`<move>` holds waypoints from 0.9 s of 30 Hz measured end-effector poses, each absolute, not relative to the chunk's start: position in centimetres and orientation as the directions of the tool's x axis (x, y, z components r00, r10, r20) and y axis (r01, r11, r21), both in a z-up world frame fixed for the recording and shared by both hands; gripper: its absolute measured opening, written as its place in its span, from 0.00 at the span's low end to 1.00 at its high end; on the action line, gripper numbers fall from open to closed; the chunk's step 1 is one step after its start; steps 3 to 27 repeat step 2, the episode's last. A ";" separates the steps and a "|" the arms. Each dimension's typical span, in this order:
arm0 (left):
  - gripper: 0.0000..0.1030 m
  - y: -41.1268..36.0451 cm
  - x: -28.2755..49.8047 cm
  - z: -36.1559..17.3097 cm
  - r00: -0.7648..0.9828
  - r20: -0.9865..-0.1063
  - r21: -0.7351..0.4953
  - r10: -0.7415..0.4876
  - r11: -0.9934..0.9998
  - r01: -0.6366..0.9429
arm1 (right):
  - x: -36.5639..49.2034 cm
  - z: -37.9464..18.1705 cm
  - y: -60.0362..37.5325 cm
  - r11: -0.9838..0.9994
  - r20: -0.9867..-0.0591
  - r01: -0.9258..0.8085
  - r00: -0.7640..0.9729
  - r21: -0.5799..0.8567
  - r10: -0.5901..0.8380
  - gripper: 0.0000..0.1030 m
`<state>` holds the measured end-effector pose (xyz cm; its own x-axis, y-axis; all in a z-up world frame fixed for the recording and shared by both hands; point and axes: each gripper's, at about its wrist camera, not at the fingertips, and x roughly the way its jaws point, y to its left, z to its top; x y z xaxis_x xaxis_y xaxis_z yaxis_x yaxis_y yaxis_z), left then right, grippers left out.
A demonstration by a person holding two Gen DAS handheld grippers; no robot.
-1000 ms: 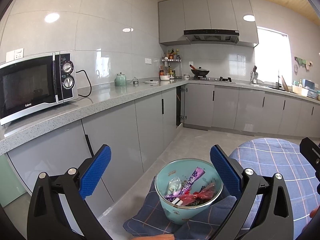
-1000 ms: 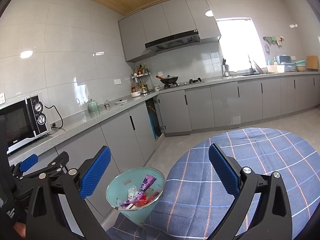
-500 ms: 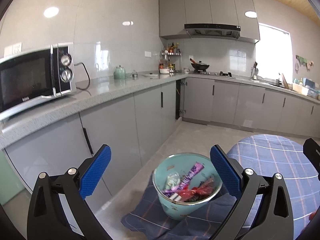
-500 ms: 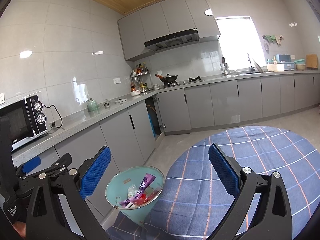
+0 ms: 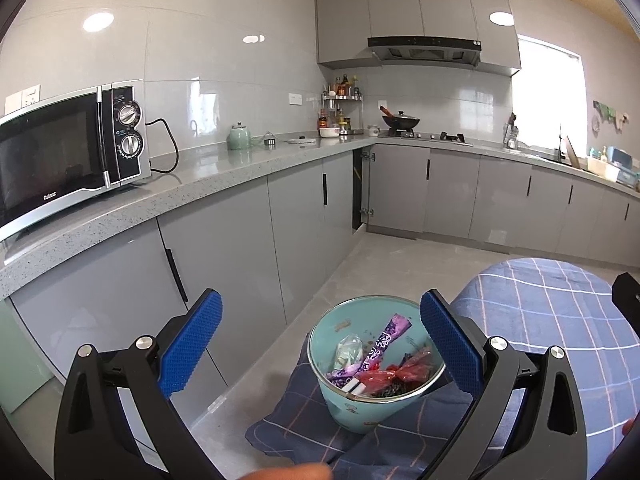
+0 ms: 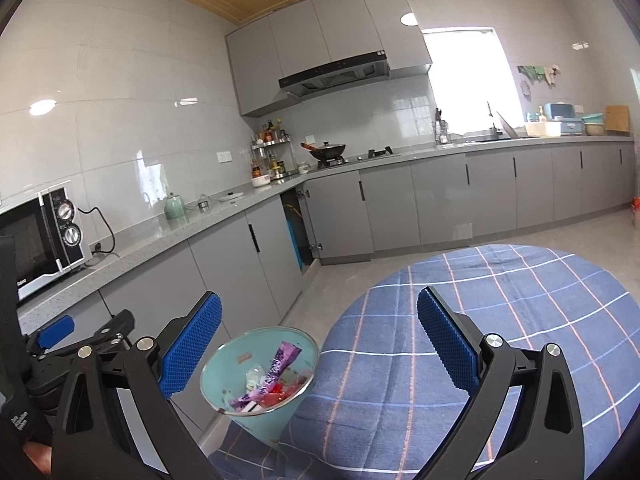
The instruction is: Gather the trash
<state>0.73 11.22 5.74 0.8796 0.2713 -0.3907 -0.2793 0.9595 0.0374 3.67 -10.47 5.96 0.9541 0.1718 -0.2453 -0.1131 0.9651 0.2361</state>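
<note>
Both grippers raised, fingers spread wide, nothing held: left gripper (image 5: 320, 344), right gripper (image 6: 318, 338).

Teal bin (image 5: 360, 404) at the edge of the round desk (image 6: 500, 320), partly nested in the hanging folds of the blue checked cloth; whether standing on the floor or on something under the cloth, cannot tell. Inside: purple wrapper (image 5: 382, 344) leaning upright against the contents, red wrapper (image 5: 400, 372) crumpled beside it, clear film (image 5: 348, 350) toward the back wall, a white stick-like piece low at the front.

Handling, judged: wrappers feather-light, soft, crinkly, likely slick; will crush, not break. Purple wrapper best pinched at its free upper end. Bin looks thin-walled, light, easy to tip; best hold probably across the rim with one finger inside.

Desk top bare of trash in both views.

Around: grey counter along the wall with microwave (image 5: 68, 152) and green teapot (image 5: 239, 138); wok (image 6: 326, 150) on the hob; one cabinet door ajar (image 6: 296, 236).

In the way: little. Draped cloth crowding the bin's near side could snag a finger. Left gripper close beside the right in the right wrist view; collision possible if both reach for the bin.
</note>
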 end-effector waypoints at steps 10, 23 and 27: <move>0.95 11.1 0.9 5.5 0.878 -0.391 0.046 0.275 0.959 -0.280 | 4.1 5.7 -11.0 0.969 -0.258 -0.087 0.955 0.231 0.148 0.94; 0.95 11.1 0.9 5.5 0.878 -0.391 0.046 0.275 0.959 -0.280 | 4.1 5.7 -11.0 0.969 -0.258 -0.087 0.955 0.231 0.148 0.94; 0.95 11.1 0.9 5.5 0.878 -0.391 0.046 0.275 0.959 -0.280 | 4.1 5.7 -11.0 0.969 -0.258 -0.087 0.955 0.231 0.148 0.94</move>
